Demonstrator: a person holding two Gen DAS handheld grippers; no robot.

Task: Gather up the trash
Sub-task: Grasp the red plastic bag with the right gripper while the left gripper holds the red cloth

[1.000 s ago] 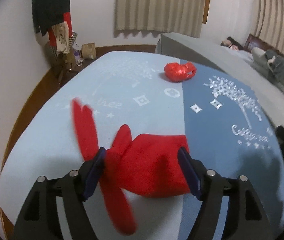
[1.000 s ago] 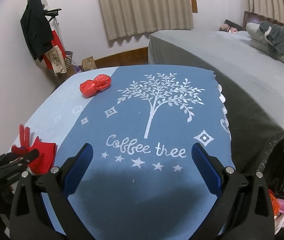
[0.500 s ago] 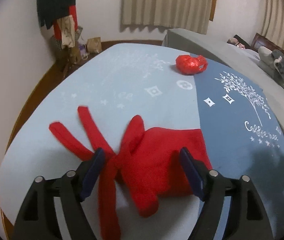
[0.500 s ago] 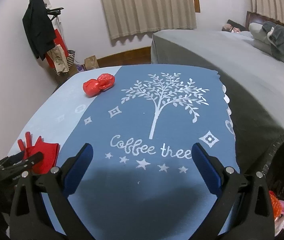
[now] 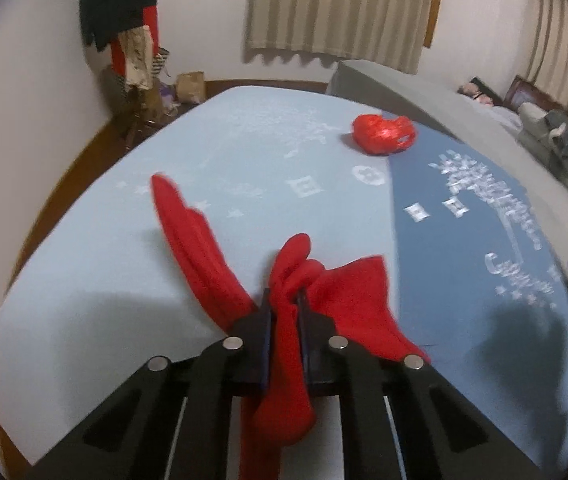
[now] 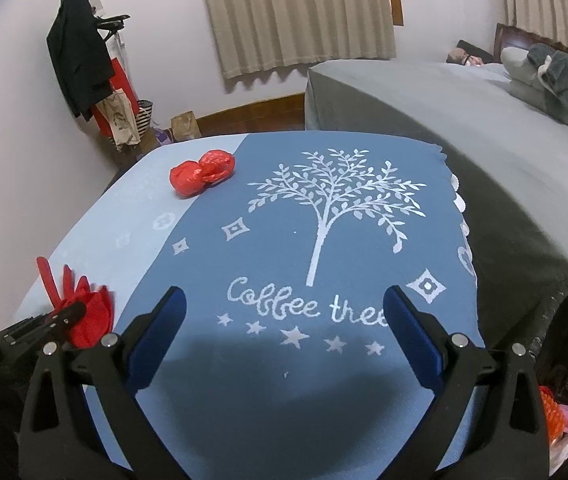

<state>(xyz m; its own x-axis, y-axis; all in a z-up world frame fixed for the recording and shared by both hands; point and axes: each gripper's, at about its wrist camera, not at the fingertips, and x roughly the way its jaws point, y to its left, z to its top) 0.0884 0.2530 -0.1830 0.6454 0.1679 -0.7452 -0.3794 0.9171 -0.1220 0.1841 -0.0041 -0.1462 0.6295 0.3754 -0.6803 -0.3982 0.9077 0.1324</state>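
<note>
Left gripper: the left gripper (image 5: pixel 284 312) was clamped on a red glove (image 5: pixel 348 304), its jaws pinched together on a bunched fold of the cloth near the table's near left edge. In the right wrist view the same gripper (image 6: pixel 72 312) showed at the far left of the picture, with the glove (image 6: pixel 84 316) bunched in it.

Red glove: two long glove fingers (image 5: pixel 188 240) stuck up and away to the left; one end hung down between the gripper's arms, and the rest lay to the right on the cloth.

Right gripper: the right gripper (image 6: pixel 284 312) stood wide apart and held nothing, above the near part of the dark blue half of the tablecloth (image 6: pixel 324 400).

Tablecloth: light blue on the left, dark blue on the right, with a white tree (image 6: pixel 336 204) and the words "Coffee tree" printed on it.

Red plastic bag: a crumpled red plastic bag (image 6: pixel 202 172) lay at the far side of the table, on the line between the two blues, well apart from both grippers; in the left wrist view it (image 5: pixel 384 134) sat far right.

Edges: the table's right edge had a white scalloped trim (image 6: pixel 462 216), with a grey bed (image 6: pixel 464 120) just beside it.

Open room: the printed blue middle lay bare between the right gripper and the bag.

Bin: a bin with a black liner (image 6: pixel 564 320) stood at the near right, below the table's edge; orange and pink scraps (image 6: pixel 560 420) showed inside.

Far wall: a coat stand (image 6: pixel 80 60) with dark clothes stood at the far left.
</note>
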